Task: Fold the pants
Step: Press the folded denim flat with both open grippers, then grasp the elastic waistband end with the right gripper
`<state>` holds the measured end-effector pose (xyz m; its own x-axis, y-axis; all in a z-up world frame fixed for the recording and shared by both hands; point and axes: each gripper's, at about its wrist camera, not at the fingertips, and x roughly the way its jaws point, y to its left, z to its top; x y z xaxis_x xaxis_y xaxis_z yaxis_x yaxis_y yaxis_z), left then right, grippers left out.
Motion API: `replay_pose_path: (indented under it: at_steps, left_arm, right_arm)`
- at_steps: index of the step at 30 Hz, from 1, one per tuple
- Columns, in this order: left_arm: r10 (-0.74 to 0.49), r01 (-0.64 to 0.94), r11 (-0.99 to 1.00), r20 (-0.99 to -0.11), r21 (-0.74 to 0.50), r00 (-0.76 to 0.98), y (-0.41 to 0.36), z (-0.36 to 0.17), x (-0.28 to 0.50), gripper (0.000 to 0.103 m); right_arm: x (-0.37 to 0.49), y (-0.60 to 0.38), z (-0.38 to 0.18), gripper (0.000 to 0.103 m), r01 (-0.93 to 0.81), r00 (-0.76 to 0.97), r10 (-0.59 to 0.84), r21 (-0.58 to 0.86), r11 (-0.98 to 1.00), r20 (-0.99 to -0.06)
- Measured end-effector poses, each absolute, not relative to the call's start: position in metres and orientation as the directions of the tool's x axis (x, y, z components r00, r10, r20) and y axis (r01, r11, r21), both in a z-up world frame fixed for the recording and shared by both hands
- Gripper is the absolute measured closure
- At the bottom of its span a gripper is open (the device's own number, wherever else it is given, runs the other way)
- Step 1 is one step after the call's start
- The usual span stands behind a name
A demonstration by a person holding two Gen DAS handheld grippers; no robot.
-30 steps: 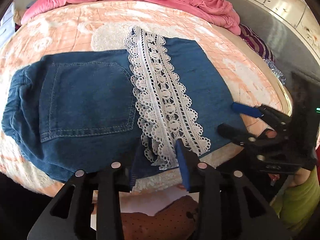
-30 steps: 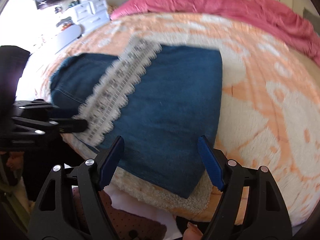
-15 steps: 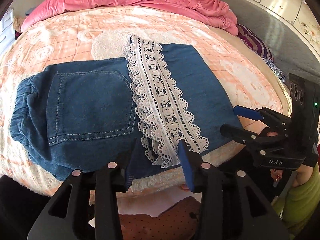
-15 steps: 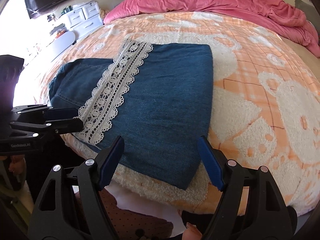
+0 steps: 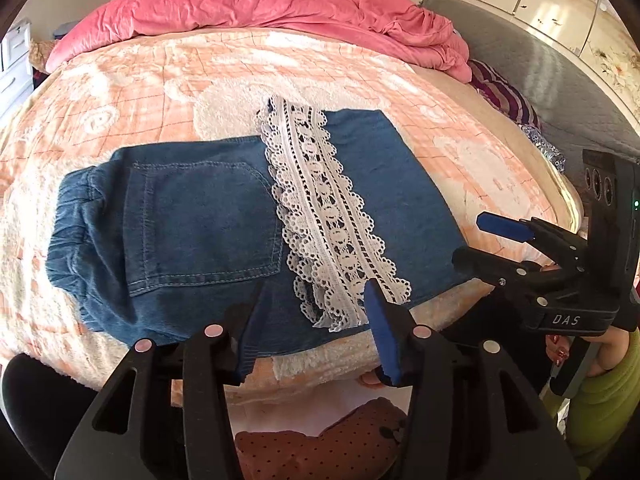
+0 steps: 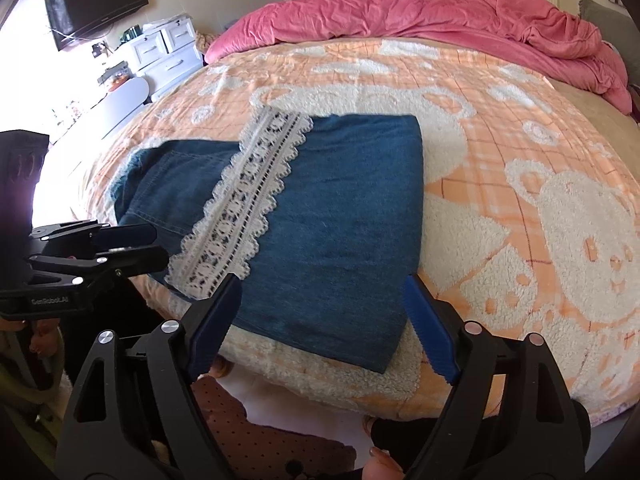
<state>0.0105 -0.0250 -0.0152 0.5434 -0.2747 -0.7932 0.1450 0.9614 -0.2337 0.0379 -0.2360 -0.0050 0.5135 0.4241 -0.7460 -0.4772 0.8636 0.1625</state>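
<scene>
Both my claws are opening, nothing between them: left claw and right claw hover off the pants' near edge; I'd lift straight off so the lace stays flat.

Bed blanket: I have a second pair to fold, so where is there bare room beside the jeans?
The widest free stretch of blanket lies right of the folded jeans, out to the bed's edge. Another band runs between the jeans and the pink duvet. The near edge is crowded: the left gripper and right gripper, jaws opening and empty, hover there.
</scene>
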Motion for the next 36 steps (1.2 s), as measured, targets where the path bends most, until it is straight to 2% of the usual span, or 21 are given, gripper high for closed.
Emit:
replay_pose_path:
  at_steps: [4,6,10,11,17,21,23,26,32,36]
  left_arm:
    - [-0.275,0.148,0.961,-0.782,-0.232,0.56,-0.02,-0.009,0.007,0.045]
    - [-0.272,0.146,0.962,-0.778,-0.23,0.567,-0.015,-0.005,0.005,0.025]
    - [-0.221,0.119,0.975,-0.766,-0.187,0.604,0.003,0.005,-0.003,0.015]
    - [-0.211,0.112,0.977,-0.764,-0.18,0.61,0.007,0.007,-0.004,0.009]
    - [-0.067,0.021,0.997,-0.752,-0.07,0.656,0.045,0.014,-0.022,0.005]
    - [-0.04,-0.072,0.991,-0.781,-0.109,0.623,0.079,-0.001,-0.029,0.005]
    - [-0.051,-0.118,0.981,-0.797,-0.152,0.602,0.094,-0.011,-0.031,0.005]
    - [-0.13,-0.144,0.955,-0.802,-0.26,0.583,0.111,-0.021,-0.027,0.005]
    - [-0.218,-0.178,0.903,-0.772,-0.392,0.597,0.116,-0.034,-0.02,0.005]
    - [-0.236,-0.143,0.907,-0.759,-0.397,0.607,0.102,-0.036,-0.012,0.006]
  right_arm:
    - [0.038,-0.231,0.003,0.02,-0.476,0.523,0.43,0.166,0.864,-0.736]
    - [0.042,-0.227,0.008,0.017,-0.48,0.518,0.44,0.177,0.859,-0.733]
    - [0.05,-0.217,0.018,0.014,-0.487,0.531,0.434,0.157,0.859,-0.728]
    - [0.051,-0.213,0.021,0.013,-0.493,0.531,0.437,0.155,0.856,-0.726]
    - [0.062,-0.175,0.03,0.01,-0.584,0.492,0.454,0.104,0.805,-0.743]
    - [0.074,-0.138,0.043,0.009,-0.655,0.464,0.487,0.084,0.751,-0.74]
    - [0.078,-0.12,0.046,0.009,-0.691,0.438,0.504,0.08,0.718,-0.744]
    - [0.082,-0.083,0.044,0.009,-0.761,0.395,0.498,0.028,0.648,-0.772]
    - [0.092,-0.031,0.037,0.009,-0.818,0.361,0.484,-0.022,0.575,-0.797]
    - [0.108,-0.005,0.027,0.009,-0.836,0.305,0.479,0.009,0.548,-0.823]
